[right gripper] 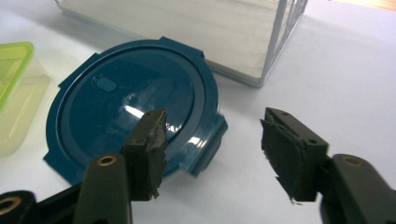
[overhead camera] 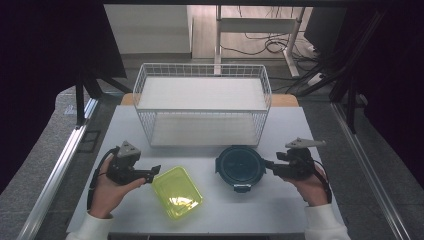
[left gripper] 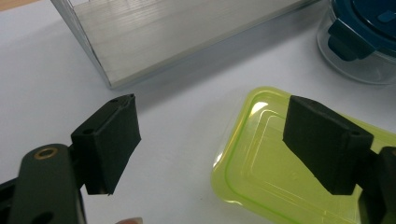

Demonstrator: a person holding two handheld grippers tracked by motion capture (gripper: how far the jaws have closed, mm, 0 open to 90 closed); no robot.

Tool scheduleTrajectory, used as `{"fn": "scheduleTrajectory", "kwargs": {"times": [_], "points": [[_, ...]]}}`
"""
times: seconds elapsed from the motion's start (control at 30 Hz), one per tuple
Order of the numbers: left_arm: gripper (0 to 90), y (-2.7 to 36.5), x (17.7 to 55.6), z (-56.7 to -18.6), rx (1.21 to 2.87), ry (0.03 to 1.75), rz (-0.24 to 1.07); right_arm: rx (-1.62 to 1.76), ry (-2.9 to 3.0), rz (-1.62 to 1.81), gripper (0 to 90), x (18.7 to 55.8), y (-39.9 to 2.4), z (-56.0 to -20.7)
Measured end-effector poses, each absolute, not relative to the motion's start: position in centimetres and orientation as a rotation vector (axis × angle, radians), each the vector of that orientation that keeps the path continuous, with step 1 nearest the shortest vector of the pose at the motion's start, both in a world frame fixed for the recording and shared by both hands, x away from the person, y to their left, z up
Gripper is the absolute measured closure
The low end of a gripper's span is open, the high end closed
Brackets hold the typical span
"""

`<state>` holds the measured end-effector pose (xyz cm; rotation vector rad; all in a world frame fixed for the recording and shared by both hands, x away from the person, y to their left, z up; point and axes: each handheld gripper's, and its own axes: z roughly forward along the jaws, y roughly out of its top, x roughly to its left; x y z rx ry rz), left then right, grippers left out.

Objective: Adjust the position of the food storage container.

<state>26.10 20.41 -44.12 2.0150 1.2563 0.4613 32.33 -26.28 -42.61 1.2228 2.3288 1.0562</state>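
Your left gripper (overhead camera: 154, 173) hangs wide open, empty, straddling the yellow-green container's (overhead camera: 177, 192) near edge, lower centre of frame. Your right gripper (overhead camera: 265, 163), equally open and empty, brackets the round blue-lidded container's (overhead camera: 240, 166) latch, seemingly lined up for grasps.

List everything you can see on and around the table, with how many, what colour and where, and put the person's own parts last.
wire basket: one, white, far middle of the table, nothing inside it.
round container: one, clear glass with dark blue clip lid, near right, in front of the basket.
rectangular container: one, translucent yellow-green, near left of centre.
table: one, white top.
desk frame: one, white, beyond the table, cables on the floor beneath.
left gripper: one, black, fingers open at the rectangular container's edge.
right gripper: one, black, fingers open beside the round container's lid.
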Motion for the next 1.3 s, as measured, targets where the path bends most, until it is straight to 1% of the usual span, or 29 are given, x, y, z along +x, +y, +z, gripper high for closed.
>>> {"fn": "scheduleTrajectory", "kwargs": {"times": [0.17,0.2,0.23,0.3,0.43,0.53,0.6,1.03,1.3], "points": [[18.3,20.8,26.1,-44.4,2.018,1.266,0.459,1.195,2.387,0.973,52.0,34.9,-24.6,-41.5],[18.3,20.8,26.1,-44.4,2.018,1.266,0.459,1.195,2.387,0.973,52.0,34.9,-24.6,-41.5],[18.3,21.0,26.0,-44.3,2.006,1.268,0.458,1.167,2.424,0.931,56.3,36.0,-23.7,-41.3],[18.3,21.0,26.0,-44.2,2.003,1.270,0.460,1.135,2.455,0.888,61.9,37.0,-22.7,-41.3],[18.3,21.0,26.1,-44.5,2.011,1.277,0.459,1.057,2.490,0.796,76.2,38.5,-21.2,-41.3],[18.3,20.9,26.2,-44.8,2.014,1.282,0.457,1.005,2.504,0.752,84.5,39.5,-20.5,-41.5],[18.3,20.9,26.2,-44.9,2.018,1.283,0.456,0.959,2.512,0.709,88.2,40.0,-20.0,-41.7],[18.3,20.1,26.3,-45.7,2.062,1.271,0.454,0.741,2.564,0.542,88.9,42.0,-17.1,-44.0],[18.4,20.0,26.3,-46.0,2.073,1.266,0.451,0.616,2.583,0.490,88.9,42.4,-15.2,-45.1]]}}
